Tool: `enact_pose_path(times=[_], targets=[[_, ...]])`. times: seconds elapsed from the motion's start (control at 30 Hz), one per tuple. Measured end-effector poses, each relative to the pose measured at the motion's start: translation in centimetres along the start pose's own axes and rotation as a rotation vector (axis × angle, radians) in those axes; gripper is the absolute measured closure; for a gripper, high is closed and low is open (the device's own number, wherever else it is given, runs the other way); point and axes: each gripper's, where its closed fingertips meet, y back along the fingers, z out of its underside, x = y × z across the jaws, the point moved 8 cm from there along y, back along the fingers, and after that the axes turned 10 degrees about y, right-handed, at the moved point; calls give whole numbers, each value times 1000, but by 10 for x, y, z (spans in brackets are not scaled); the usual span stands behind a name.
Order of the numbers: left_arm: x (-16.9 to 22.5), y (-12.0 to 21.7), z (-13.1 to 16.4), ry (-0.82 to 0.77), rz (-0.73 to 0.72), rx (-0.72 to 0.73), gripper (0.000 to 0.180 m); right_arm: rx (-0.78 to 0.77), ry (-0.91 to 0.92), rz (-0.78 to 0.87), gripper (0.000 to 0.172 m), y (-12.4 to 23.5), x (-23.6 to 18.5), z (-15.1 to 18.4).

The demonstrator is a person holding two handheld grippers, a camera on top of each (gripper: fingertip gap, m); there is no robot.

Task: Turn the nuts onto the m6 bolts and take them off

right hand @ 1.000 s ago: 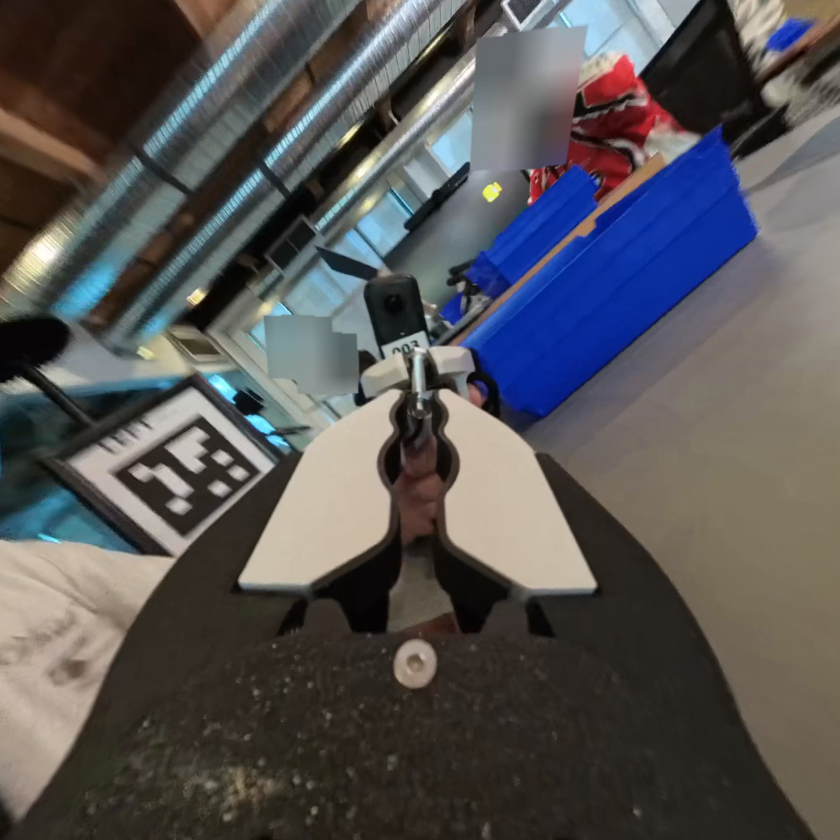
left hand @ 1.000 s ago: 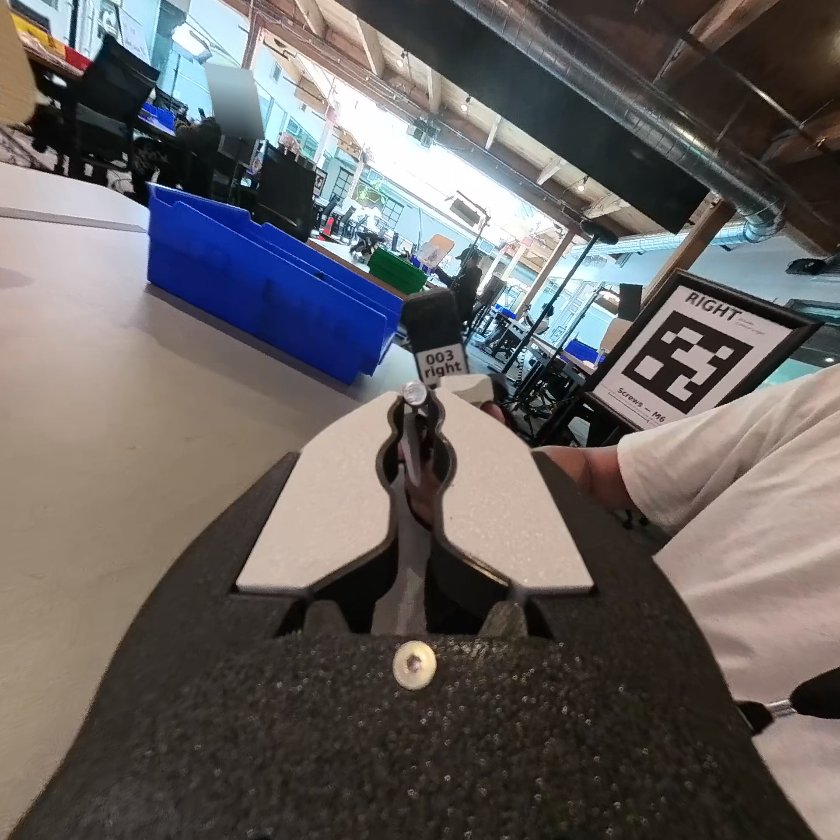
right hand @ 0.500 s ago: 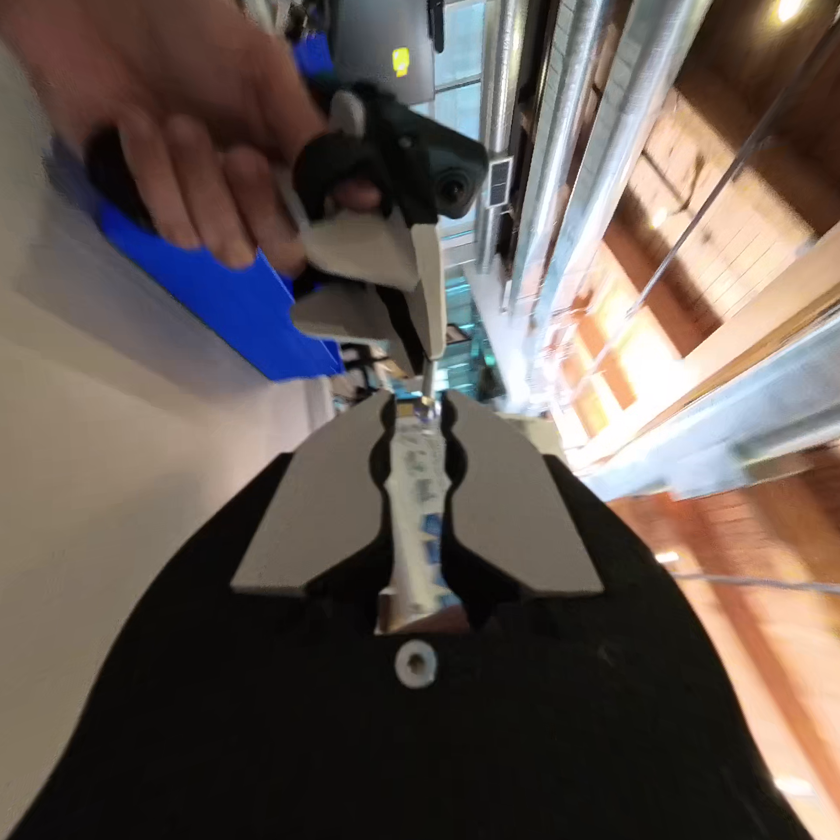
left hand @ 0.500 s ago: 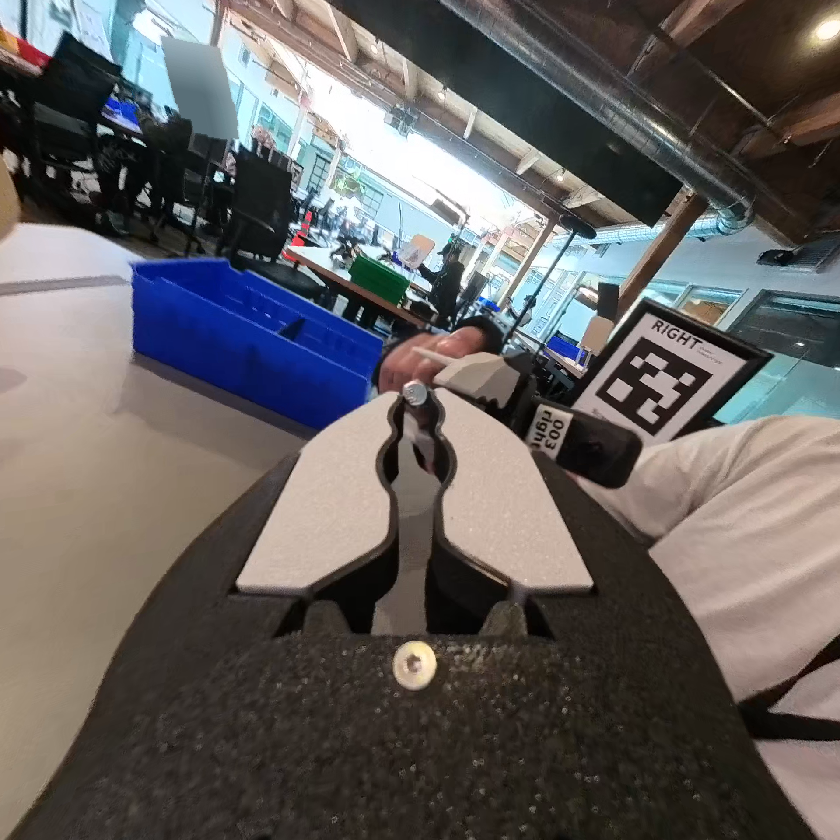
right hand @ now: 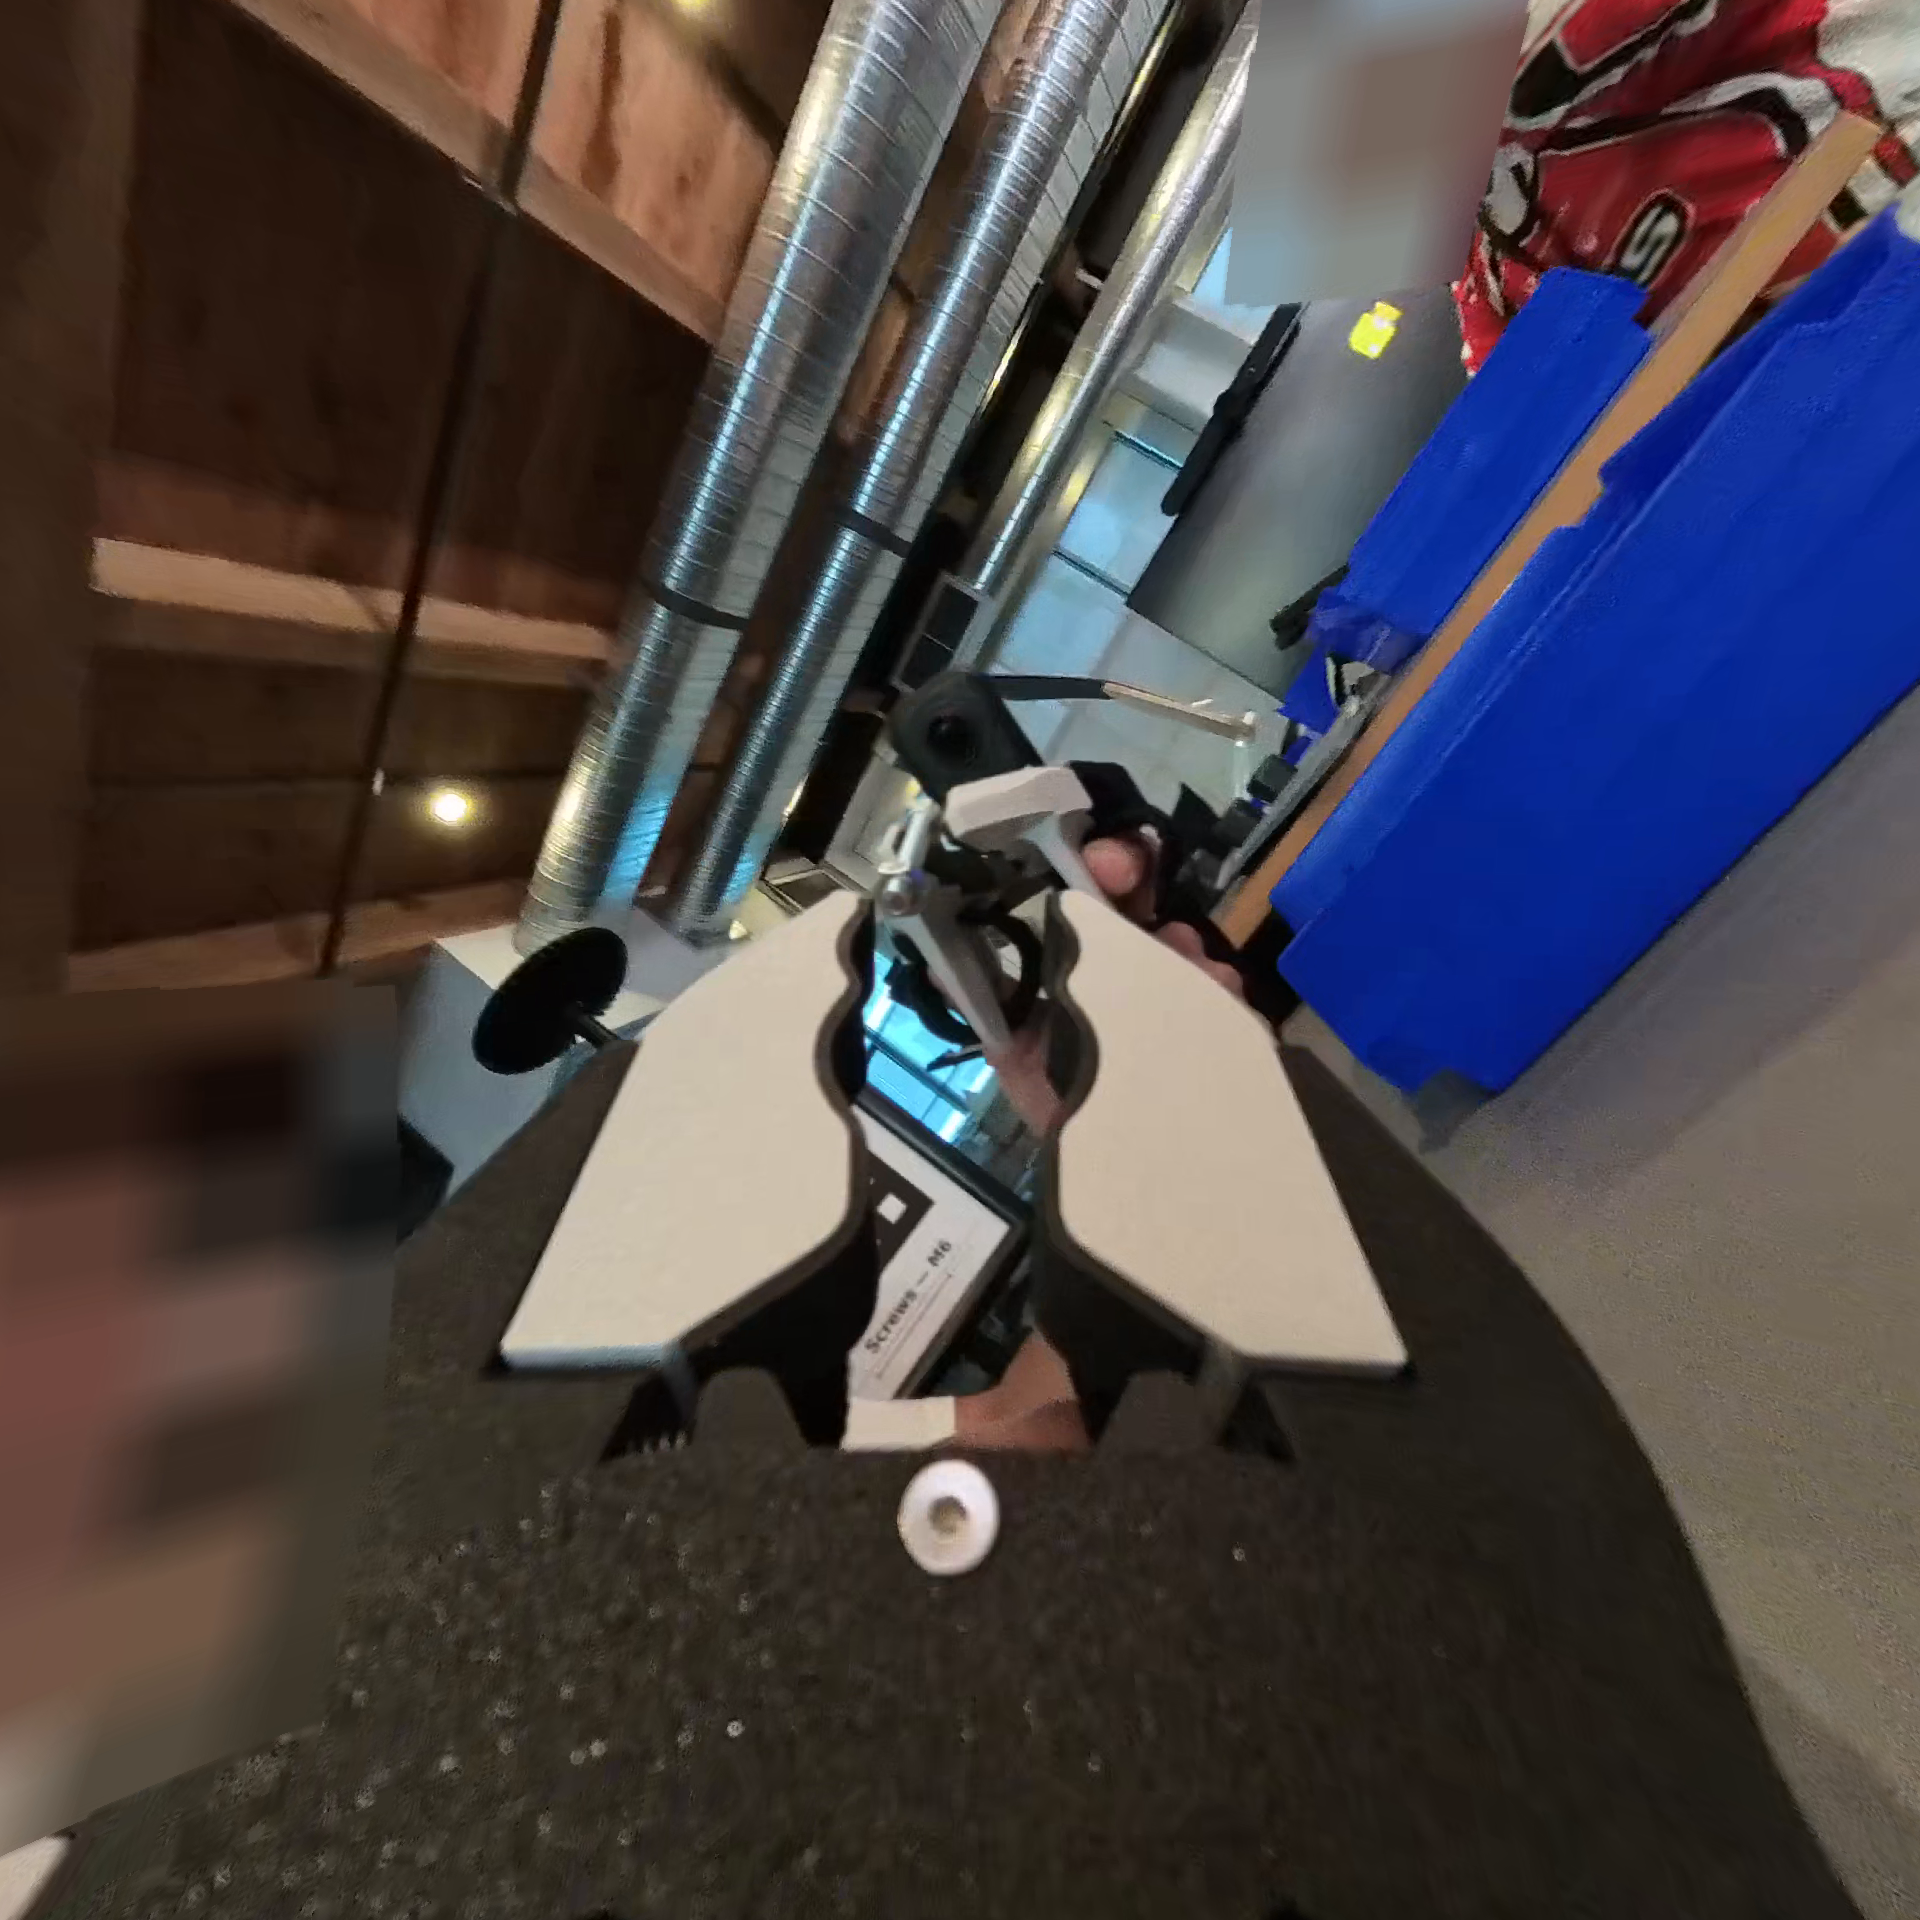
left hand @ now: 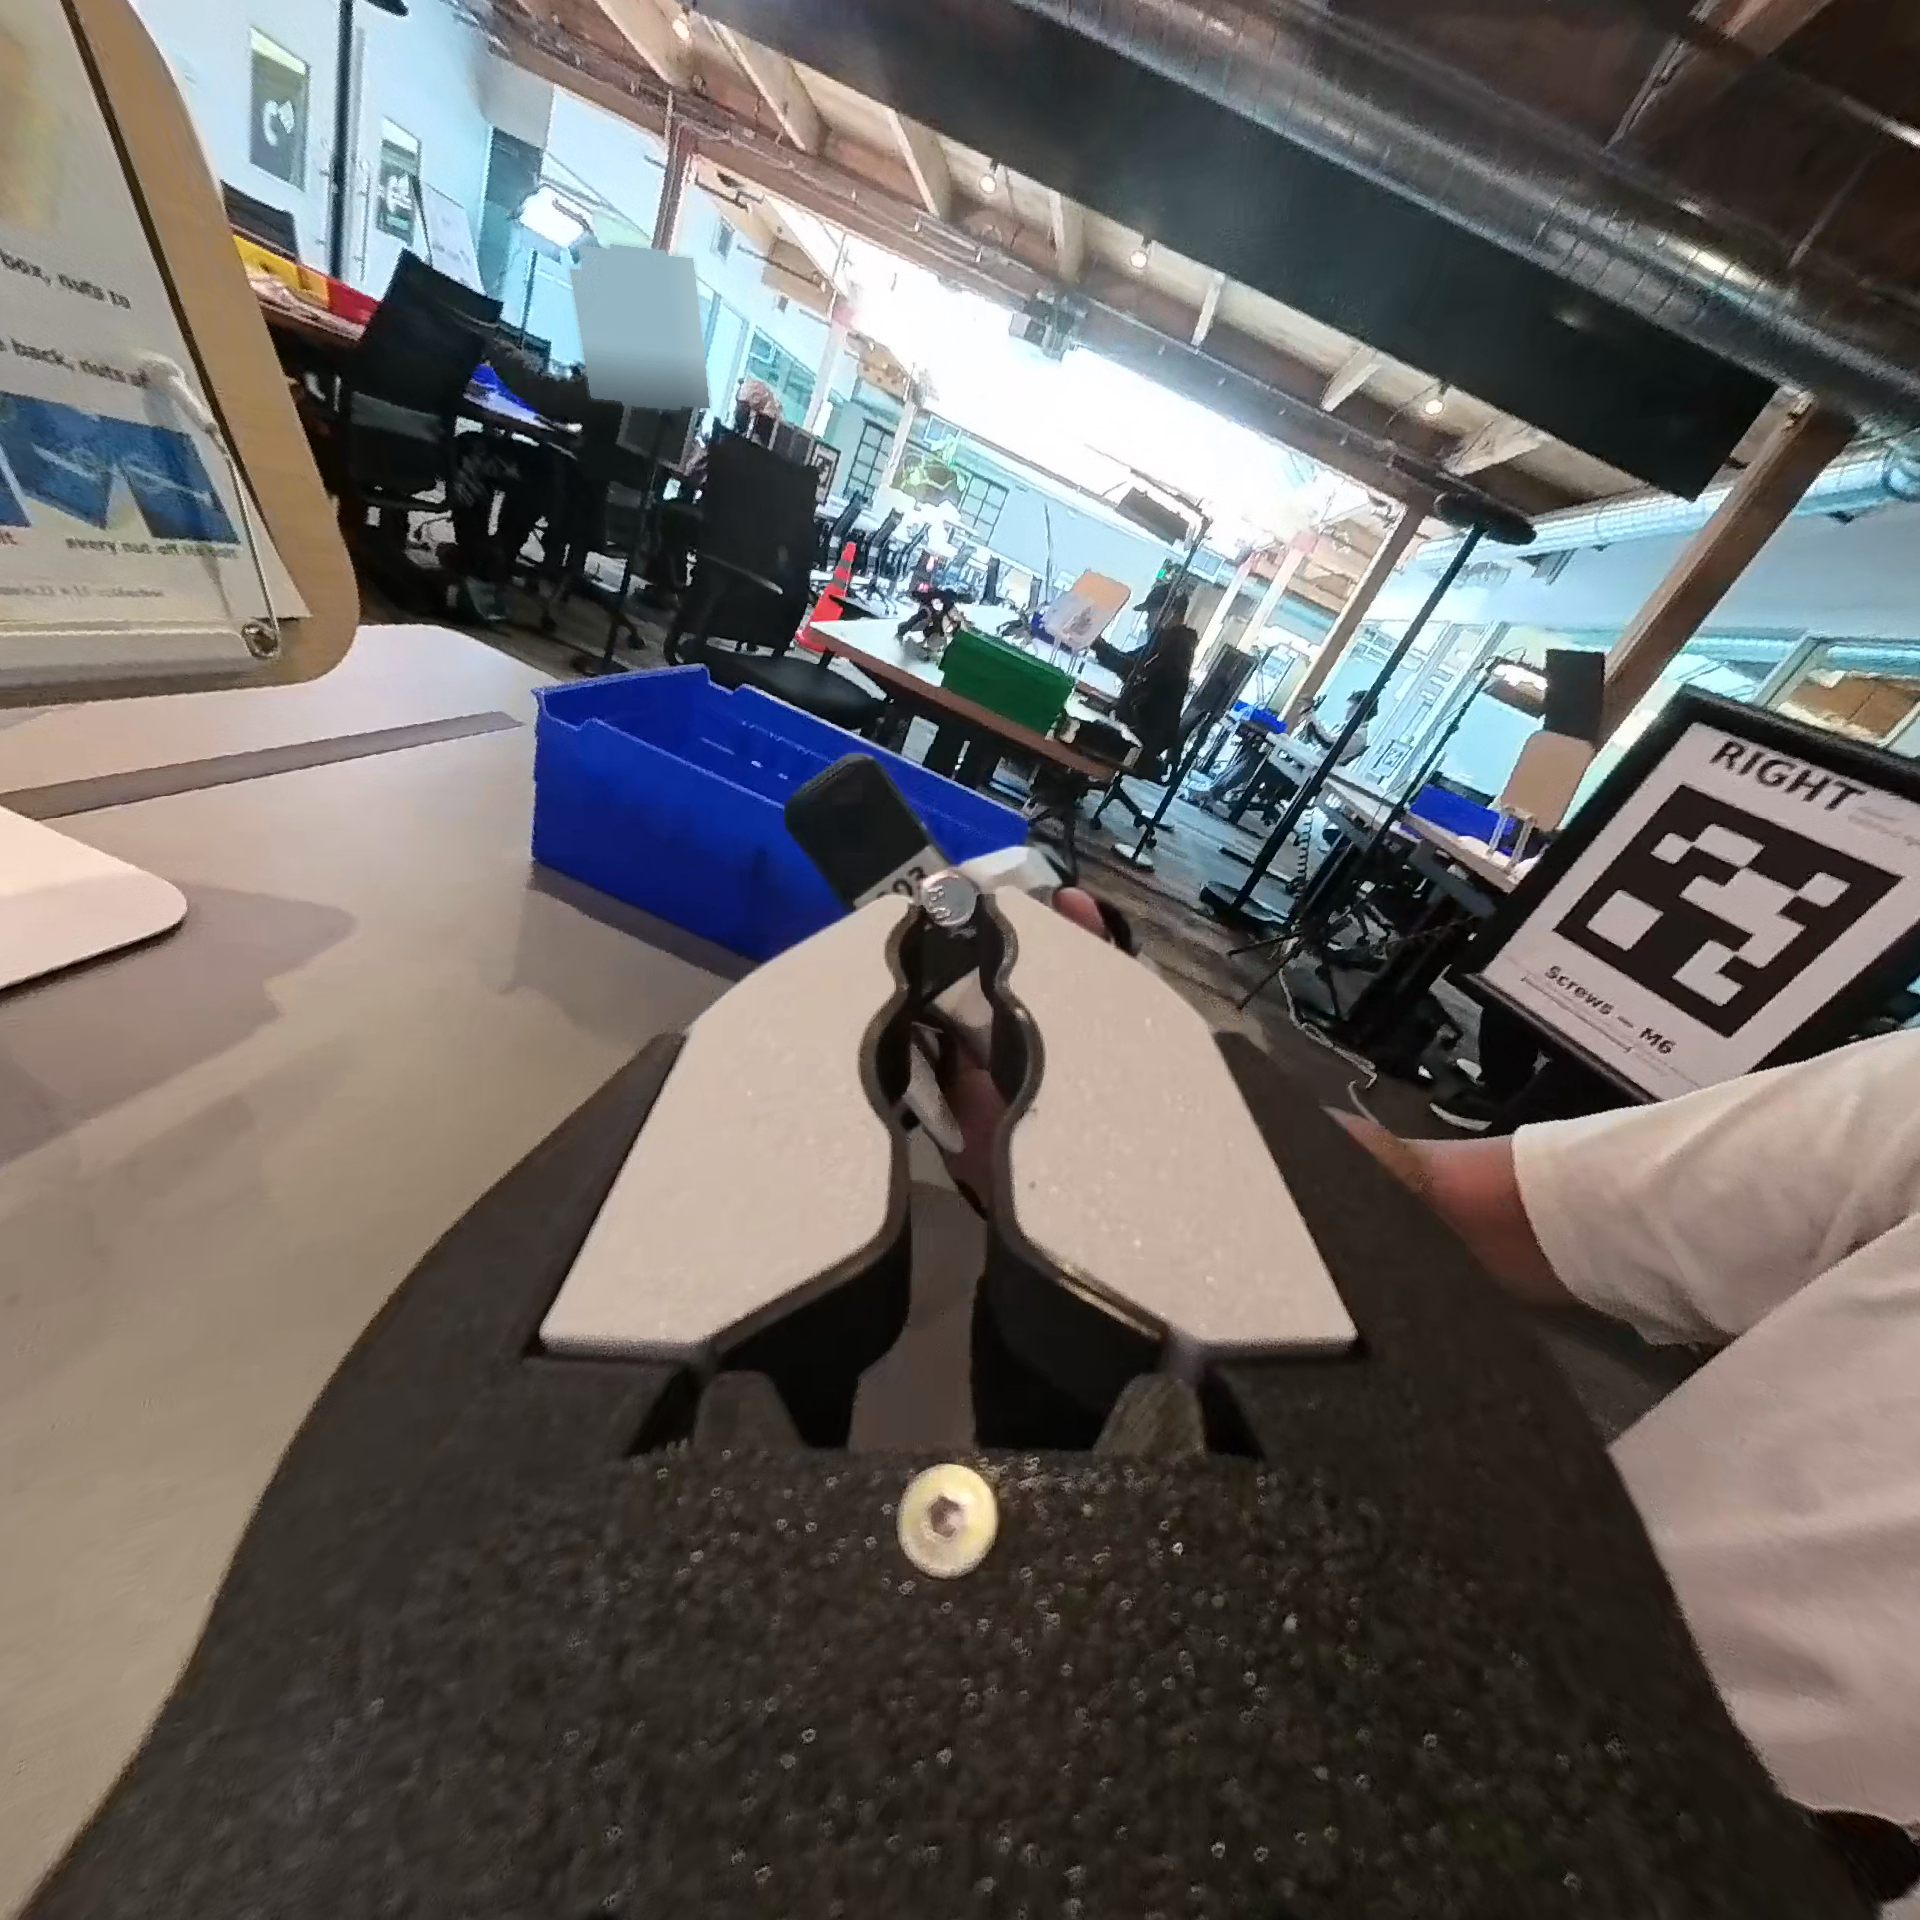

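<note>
— Bolt (left hand: 948,900) placement first: where do we have it?
— At the tips of our left tongs (left hand: 951,914), clenched on it, its round silver head facing the left wrist camera, well above the grey surface (left hand: 312,1039).
— And from the other side?
— In the right wrist view we see its shank (right hand: 906,850) sticking out of those tongs, with a nut (right hand: 896,891) at its near end, just ahead of our right tongs (right hand: 961,914).
— Are the right tongs gripping anything?
— No, they stand parted, pads apart from the nut.
— Anything else we see?
— A blue bin (left hand: 665,800) sits behind on the surface, and a framed marker sign (left hand: 1704,914) stands to the right.
</note>
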Motion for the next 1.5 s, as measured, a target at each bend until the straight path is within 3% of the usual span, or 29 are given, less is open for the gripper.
enact_pose_path(times=[0.13,0.17,0.2,0.33,0.47,0.63,0.7,0.77,0.83,1.03,1.13,1.2,1.37,1.4,1.5], targets=[[-4,-6,7,-27,-32,-47,171,-33,39,-10,140,-4,-4,4],[-5,-7,9,-30,-35,-55,171,-31,45,-14,145,-4,-6,3],[-5,-8,10,-25,-23,-54,171,-38,71,9,160,-4,-6,2],[-8,-8,12,17,-16,-59,171,-137,357,132,161,-3,-11,5],[-4,-11,12,79,45,-53,171,-266,1041,344,161,-6,-35,11],[5,-17,13,124,93,-87,171,-484,2274,664,161,-7,-56,38],[6,-18,14,127,94,-91,171,-495,2458,726,161,-5,-56,41],[7,-18,14,122,105,-81,171,-428,2322,675,160,-4,-58,41],[8,-16,12,106,109,-60,172,-323,2033,575,144,-2,-64,36],[10,-9,7,19,60,-26,171,-35,722,160,136,5,-47,16],[8,-8,7,1,35,-32,171,76,253,-27,141,8,-27,15],[6,-10,10,-7,12,-46,171,119,144,-44,142,11,-14,15],[2,-13,14,-2,12,-62,171,44,151,-21,152,7,-8,22],[2,-14,15,2,17,-69,171,44,184,-27,162,7,-11,22],[2,-14,15,24,27,-73,171,5,421,81,162,7,-19,20]])
